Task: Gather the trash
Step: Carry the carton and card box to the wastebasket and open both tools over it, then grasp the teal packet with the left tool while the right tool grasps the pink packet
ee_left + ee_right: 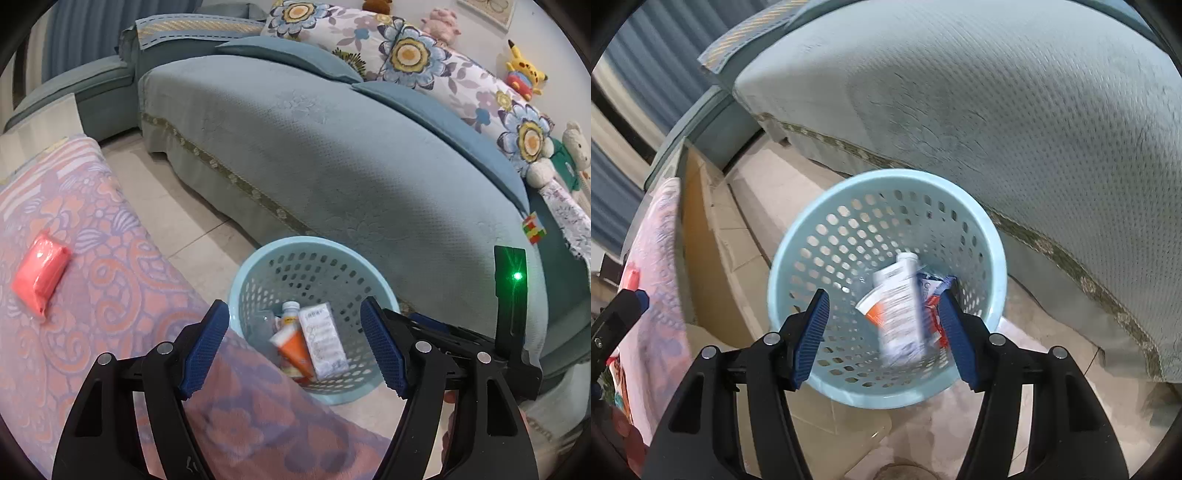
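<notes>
Hovered over the pale blue basket [995,236] on the floor beside the sofa [332,147], trash dropped in.

Left gripper [293,345] and right gripper [882,334] both spread apart, holding nothing, aimed down at the basket, apparently for release. White carton [325,341], orange tube [293,352] and small bottle [290,312] lay inside. Red packet [40,271] left near the far edge of the patterned cloth [122,295], probably next.
</notes>
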